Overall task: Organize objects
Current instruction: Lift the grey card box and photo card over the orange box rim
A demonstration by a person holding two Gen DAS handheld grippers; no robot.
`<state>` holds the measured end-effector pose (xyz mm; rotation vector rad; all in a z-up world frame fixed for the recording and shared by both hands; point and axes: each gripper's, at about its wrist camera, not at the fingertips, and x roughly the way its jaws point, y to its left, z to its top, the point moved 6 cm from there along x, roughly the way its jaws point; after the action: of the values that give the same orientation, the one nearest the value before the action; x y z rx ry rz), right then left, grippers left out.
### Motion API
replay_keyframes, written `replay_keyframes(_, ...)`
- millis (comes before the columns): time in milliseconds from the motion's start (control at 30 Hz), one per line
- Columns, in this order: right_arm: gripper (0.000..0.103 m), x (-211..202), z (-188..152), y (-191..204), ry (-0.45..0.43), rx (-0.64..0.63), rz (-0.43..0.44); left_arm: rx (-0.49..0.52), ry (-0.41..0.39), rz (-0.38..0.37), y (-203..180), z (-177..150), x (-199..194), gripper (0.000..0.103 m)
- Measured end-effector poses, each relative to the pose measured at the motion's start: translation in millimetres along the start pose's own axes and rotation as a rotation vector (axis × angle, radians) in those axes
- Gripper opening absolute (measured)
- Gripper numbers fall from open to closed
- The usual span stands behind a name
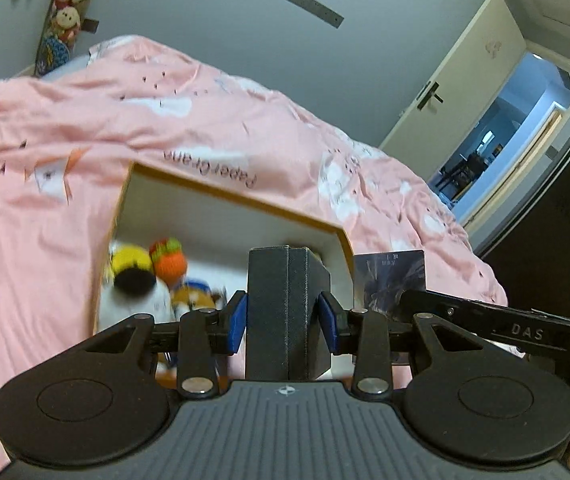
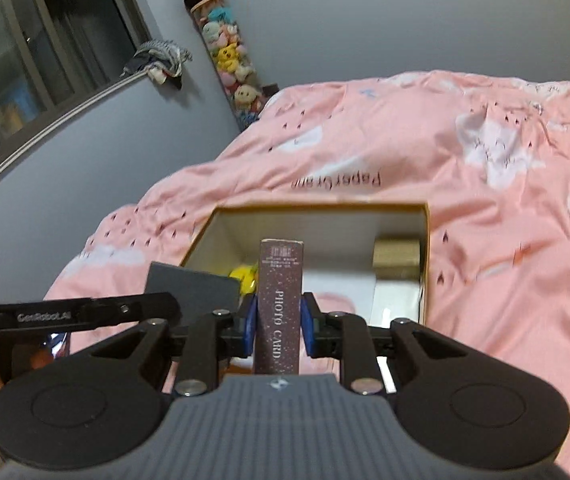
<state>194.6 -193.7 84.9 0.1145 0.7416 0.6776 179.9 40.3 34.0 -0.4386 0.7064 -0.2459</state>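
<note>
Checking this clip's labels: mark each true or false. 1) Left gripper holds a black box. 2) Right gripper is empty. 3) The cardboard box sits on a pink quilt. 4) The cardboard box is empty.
1) True: the left gripper clamps the black box.
2) False: the right gripper clamps a photo card box.
3) True: cardboard box, pink quilt.
4) False: plush toys lie inside.

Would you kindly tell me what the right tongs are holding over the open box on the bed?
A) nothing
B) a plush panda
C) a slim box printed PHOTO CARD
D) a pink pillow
C: in the right wrist view, the right tongs have their blue pads pressed on either side of an upright slim box printed PHOTO CARD.
</note>
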Motion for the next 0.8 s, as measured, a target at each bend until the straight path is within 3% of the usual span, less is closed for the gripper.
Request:
replay_keyframes(233, 0.024, 61.6, 32.6, -32.8, 0.048, 0.075, -0.060, 0.016, 0.009, 0.034, 15.3, 27.4, 32.6, 0.043)
replay_keyframes(533, 0.024, 146.6, 35.1, -61.5, 0.113, 0.143, -0.104, 0.015, 0.033, 0.095, 35.3, 40.0, 67.4, 0.043)
replay_keyframes(800, 0.024, 185.7, 32.4, -65.1, 0.154, 0.156, -0.077, 0.009, 0.054, 0.109, 45.6, 48.9, 86.2, 0.043)
